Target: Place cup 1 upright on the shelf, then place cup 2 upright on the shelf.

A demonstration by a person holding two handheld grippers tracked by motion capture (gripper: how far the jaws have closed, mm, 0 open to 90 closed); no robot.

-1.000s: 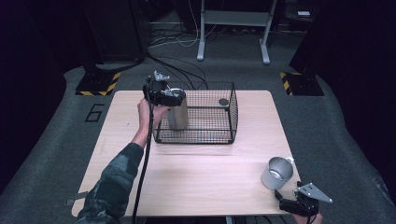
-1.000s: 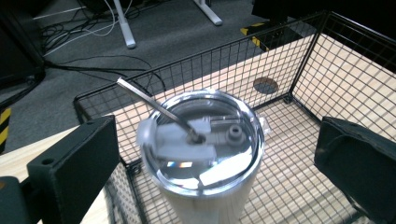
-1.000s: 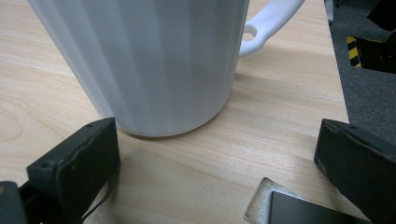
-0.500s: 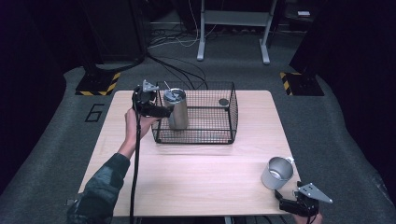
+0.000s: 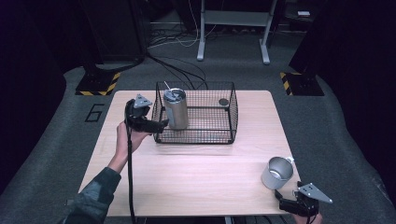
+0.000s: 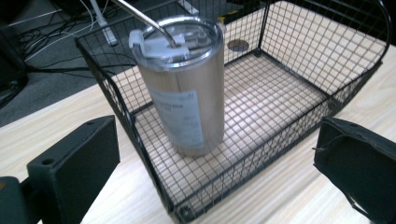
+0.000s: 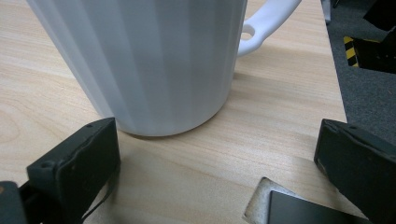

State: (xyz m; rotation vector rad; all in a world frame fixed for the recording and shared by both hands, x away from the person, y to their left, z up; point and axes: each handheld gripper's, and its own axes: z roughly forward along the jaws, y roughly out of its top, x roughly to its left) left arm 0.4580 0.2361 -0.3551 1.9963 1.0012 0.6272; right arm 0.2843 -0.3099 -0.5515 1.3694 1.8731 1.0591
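Note:
A steel tumbler (image 5: 176, 108) (image 6: 183, 88) with a clear lid and a straw stands upright in the left end of a black wire basket (image 5: 231, 114) (image 6: 126, 112). My left gripper (image 5: 159, 124) (image 6: 217, 172) hovers open just outside the basket's left wall, with nothing between its jaws. A white mug (image 5: 277, 172) (image 7: 144, 60) stands upright near the table's front right corner, handle to the right. My right gripper (image 5: 286, 201) (image 7: 217, 177) rests open on the table just in front of the mug, apart from it.
A small dark round disc (image 5: 223, 101) (image 6: 238, 45) lies in the basket's far right corner. The wooden table (image 5: 196, 168) has bare room in the middle and front left. Cables and stand legs lie on the floor behind.
My left gripper let go of the tumbler, which now stands in the basket, and drew back left and outside the basket wall. The right gripper and mug stayed still.

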